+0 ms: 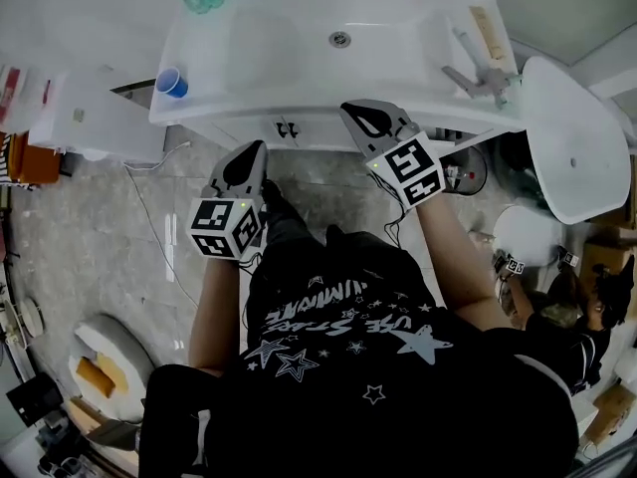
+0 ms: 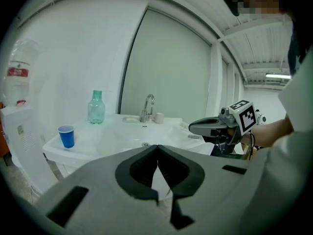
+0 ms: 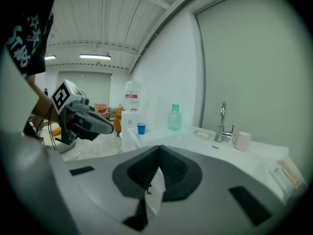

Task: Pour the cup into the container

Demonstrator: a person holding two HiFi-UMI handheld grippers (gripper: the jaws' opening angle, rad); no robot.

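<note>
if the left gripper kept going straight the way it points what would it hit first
Probably the front rim of the white sink, just beyond the shut left gripper, though depth is unclear. The blue cup stands left of that line.

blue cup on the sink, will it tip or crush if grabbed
The blue cup looks like a disposable plastic one, so probably light and easily squeezed. It tapers to a narrower base, so a sideways nudge could tip it.
</note>
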